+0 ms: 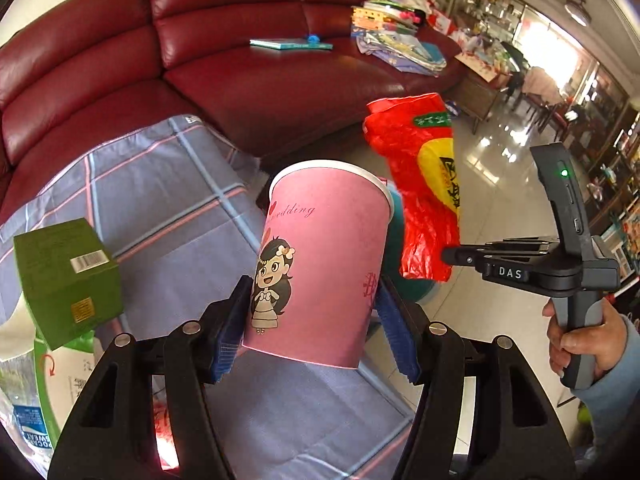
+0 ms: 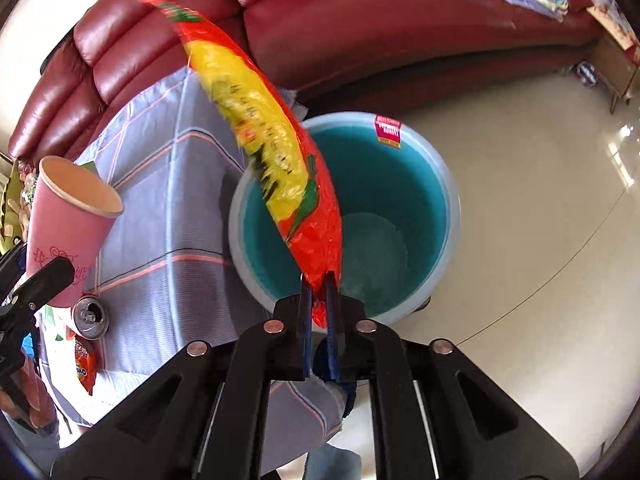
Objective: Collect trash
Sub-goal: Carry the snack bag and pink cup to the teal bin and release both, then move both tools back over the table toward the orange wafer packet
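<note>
My left gripper (image 1: 310,312) is shut on a pink paper cup (image 1: 320,264) with a cartoon bride and holds it upright above the plaid-clothed table (image 1: 168,208). The cup also shows in the right wrist view (image 2: 68,232). My right gripper (image 2: 319,292) is shut on a red and yellow plastic bag (image 2: 264,152) and holds it over the open teal bin (image 2: 384,184). The bag also shows in the left wrist view (image 1: 428,184), with the right gripper (image 1: 448,256) at its lower edge. The bin's bottom looks bare.
A green box (image 1: 68,276), a plastic bottle (image 1: 28,420) and a white carton sit at the table's left. An opened can (image 2: 91,317) and an orange packet (image 2: 85,364) lie on the cloth. A red leather sofa (image 1: 240,60) with books stands behind. Tiled floor lies right.
</note>
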Available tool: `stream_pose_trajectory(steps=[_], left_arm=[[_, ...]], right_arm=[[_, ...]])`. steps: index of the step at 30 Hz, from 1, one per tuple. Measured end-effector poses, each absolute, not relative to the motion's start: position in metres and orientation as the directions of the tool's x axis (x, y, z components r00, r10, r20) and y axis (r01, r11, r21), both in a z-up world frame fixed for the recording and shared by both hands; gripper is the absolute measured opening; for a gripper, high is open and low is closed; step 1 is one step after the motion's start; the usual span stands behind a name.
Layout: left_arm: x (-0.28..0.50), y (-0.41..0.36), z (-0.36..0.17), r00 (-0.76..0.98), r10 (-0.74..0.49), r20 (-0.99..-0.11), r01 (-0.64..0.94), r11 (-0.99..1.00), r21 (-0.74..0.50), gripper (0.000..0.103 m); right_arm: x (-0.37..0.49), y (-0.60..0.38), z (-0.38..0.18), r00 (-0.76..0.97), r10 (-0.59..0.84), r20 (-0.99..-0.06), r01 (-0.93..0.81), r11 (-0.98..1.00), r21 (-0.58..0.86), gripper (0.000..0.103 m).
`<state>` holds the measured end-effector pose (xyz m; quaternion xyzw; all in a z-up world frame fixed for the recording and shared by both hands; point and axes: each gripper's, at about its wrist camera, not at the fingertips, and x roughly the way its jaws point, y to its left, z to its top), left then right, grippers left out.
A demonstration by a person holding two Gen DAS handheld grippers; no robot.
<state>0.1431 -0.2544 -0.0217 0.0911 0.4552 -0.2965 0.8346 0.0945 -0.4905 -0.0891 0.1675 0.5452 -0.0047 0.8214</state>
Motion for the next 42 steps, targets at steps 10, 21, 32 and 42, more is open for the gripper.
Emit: stream_pose_trajectory(steps=[10, 21, 32, 42], left_arm=[[0.169, -0.305, -0.053, 0.339, -0.382, -0.860, 0.606, 0.787, -0.111, 0.063], [0.182, -0.348, -0.083, 0.275, -0.367, -0.889, 0.643, 0.757, -0.114, 0.066], [0.179, -0.334, -0.082, 0.295, -0.334, -0.895, 0.604, 0.791, -0.097, 0.095], [0.154, -0.291, -0.055, 0.348, -0.341, -0.873, 0.561, 0.822, -0.098, 0.099]], right_arm=[[0.097, -0.524, -0.097, 0.424, 0.134, -0.895, 0.267, 0.926, 0.265, 0.078], [0.095, -0.543, -0.082, 0.431, 0.066, -0.900, 0.346, 0.909, 0.232, 0.088], [0.095, -0.540, -0.089, 0.403, 0.069, -0.913, 0.365, 0.903, 0.229, 0.088], [0.088, -0.504, -0.072, 0.411, 0.066, -0.909, 0.310, 0.928, 0.208, 0.088]])
